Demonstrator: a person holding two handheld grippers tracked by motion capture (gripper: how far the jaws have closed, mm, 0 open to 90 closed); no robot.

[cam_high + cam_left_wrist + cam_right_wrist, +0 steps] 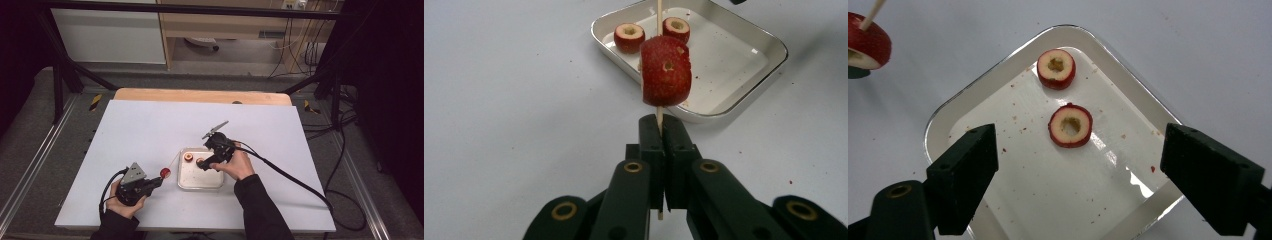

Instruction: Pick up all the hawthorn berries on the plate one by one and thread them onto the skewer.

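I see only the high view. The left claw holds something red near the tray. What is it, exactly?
Observer: A cored red fruit piece threaded on a thin wooden skewer; the left claw is shut on the skewer just below the fruit.
Operator: And the right claw?
Observer: The right claw is wide open above the metal tray.
Operator: What lies in the tray?
Observer: Two more cored fruit pieces, one under the claw, one nearer a corner, with red crumbs around them.

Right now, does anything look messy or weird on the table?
A little. Red crumbs are scattered over the floor of the metal tray around the two cored fruit pieces, and a few red specks dot the white table beside it. Otherwise it looks orderly: the left gripper holds the skewer with one fruit piece threaded on.
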